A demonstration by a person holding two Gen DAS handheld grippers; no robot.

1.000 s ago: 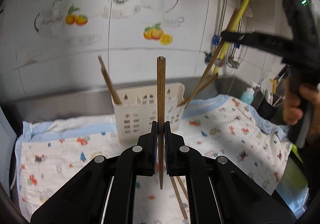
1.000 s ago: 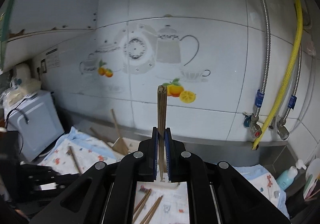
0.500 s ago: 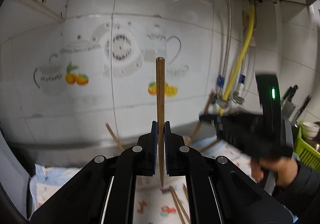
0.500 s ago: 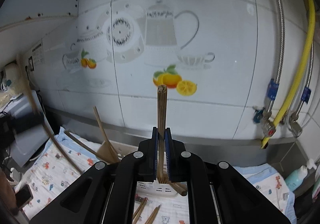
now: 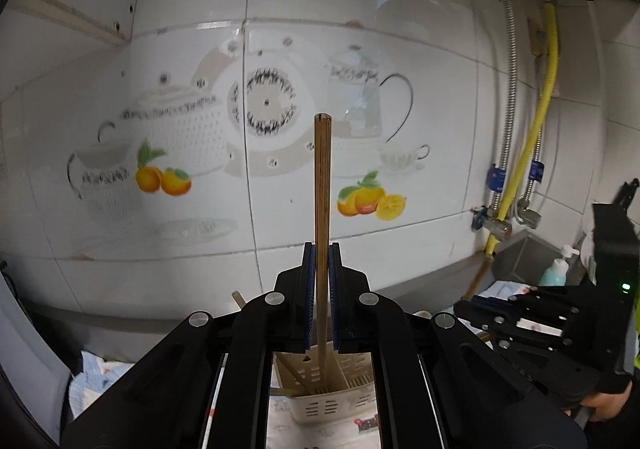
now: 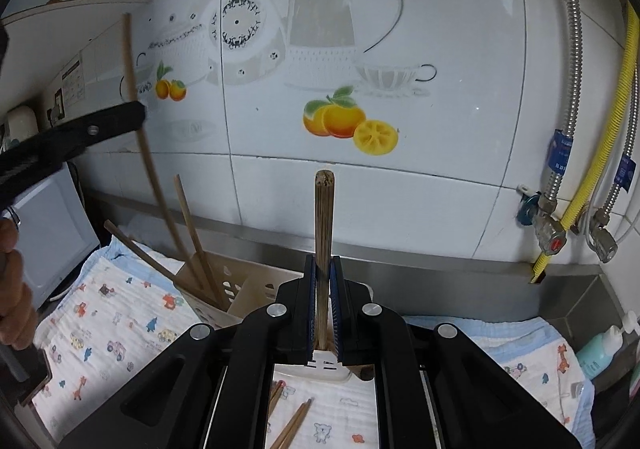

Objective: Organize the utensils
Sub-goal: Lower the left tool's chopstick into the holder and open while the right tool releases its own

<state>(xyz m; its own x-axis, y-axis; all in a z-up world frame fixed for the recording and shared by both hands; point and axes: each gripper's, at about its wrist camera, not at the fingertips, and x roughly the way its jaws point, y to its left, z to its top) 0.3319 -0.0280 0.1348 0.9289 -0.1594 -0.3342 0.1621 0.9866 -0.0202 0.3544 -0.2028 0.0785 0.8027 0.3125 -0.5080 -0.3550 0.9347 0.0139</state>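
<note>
My left gripper (image 5: 320, 261) is shut on a wooden chopstick (image 5: 322, 185) held upright; its lower end reaches into the cream utensil basket (image 5: 336, 405) below. My right gripper (image 6: 323, 269) is shut on another wooden chopstick (image 6: 324, 225), also upright, over the same basket (image 6: 244, 289). Several chopsticks (image 6: 192, 237) lean in the basket. Loose chopsticks (image 6: 294, 425) lie on the printed cloth (image 6: 120, 325) in front of it. In the right wrist view the left gripper (image 6: 76, 137) shows at the left with its chopstick (image 6: 140, 121). The right gripper (image 5: 532, 321) shows low right in the left wrist view.
A tiled wall with teapot and orange decals (image 6: 340, 117) stands close behind the basket. A yellow hose and steel pipes (image 6: 600, 153) run down at the right. A teal bottle (image 6: 600, 349) stands at the far right. A white appliance (image 6: 52, 233) sits at the left.
Both grippers have come in over the basket and lowered their chopsticks toward it. The left view has tilted up to the wall, and the right gripper has dropped lower in it.
</note>
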